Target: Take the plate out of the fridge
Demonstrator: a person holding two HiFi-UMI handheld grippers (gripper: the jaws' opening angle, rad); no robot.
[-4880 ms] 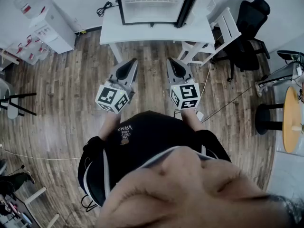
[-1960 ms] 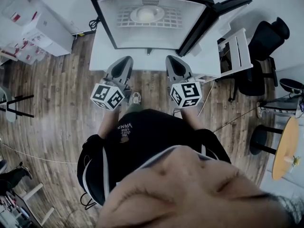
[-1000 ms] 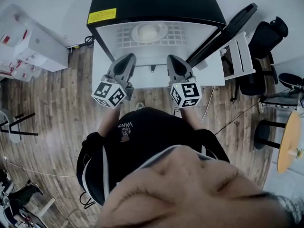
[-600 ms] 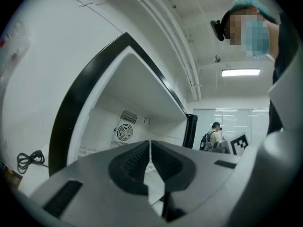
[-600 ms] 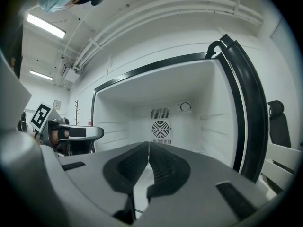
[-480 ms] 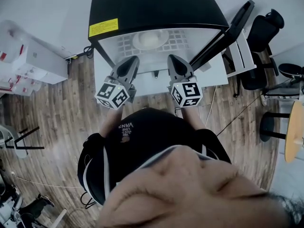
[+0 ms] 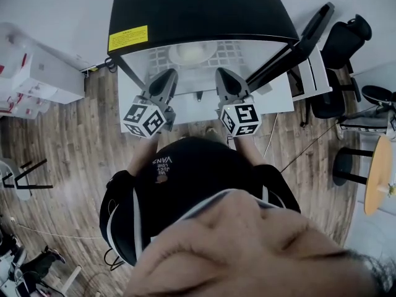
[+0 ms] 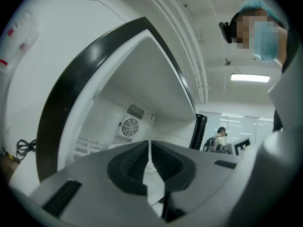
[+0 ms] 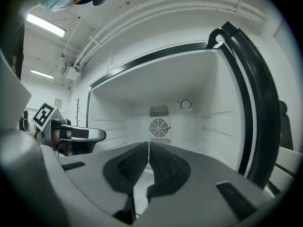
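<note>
**Q:** State the position of the plate.

**A:** The plate [image 7: 189, 53] lies on the wire shelf [image 7: 230, 49] inside the fridge [image 7: 192, 11], toward the rear of the lit compartment. Neither gripper touches it. Both gripper views show the compartment, but the plate cannot be made out in either.

**Q:** State the condition of the fridge.

**A:** The fridge door [image 7: 292, 37] is swung fully open, on the right gripper's side of the fridge. The fridge stands on a white table [image 7: 275, 98]. A round fan grille [image 9: 159, 126] sits on the rear wall of the fridge.

**Q:** State the position of both grippers relative to the fridge.

**A:** The left gripper [image 7: 169, 74] and the right gripper [image 7: 220, 73] are side by side at the open front of the fridge, apart from each other, and both point into the compartment. Their tips are at the fridge's front edge, nearer the person than the plate. Each marker cube, left [image 7: 143, 120] and right [image 7: 241, 119], is on the end away from the fridge.

**Q:** State the condition of the fingers.

**A:** Left gripper: fingers pressed together, with nothing between them. Right gripper: fingers pressed together, with nothing between them.

**Q:** List other items near the fridge.

**A:** A white cabinet [image 7: 37, 73] stands on the left gripper's side of the fridge. A black office chair [image 7: 343, 36] stands beyond the open door. The floor under the fridge's table is wood plank [image 7: 68, 159].
</note>
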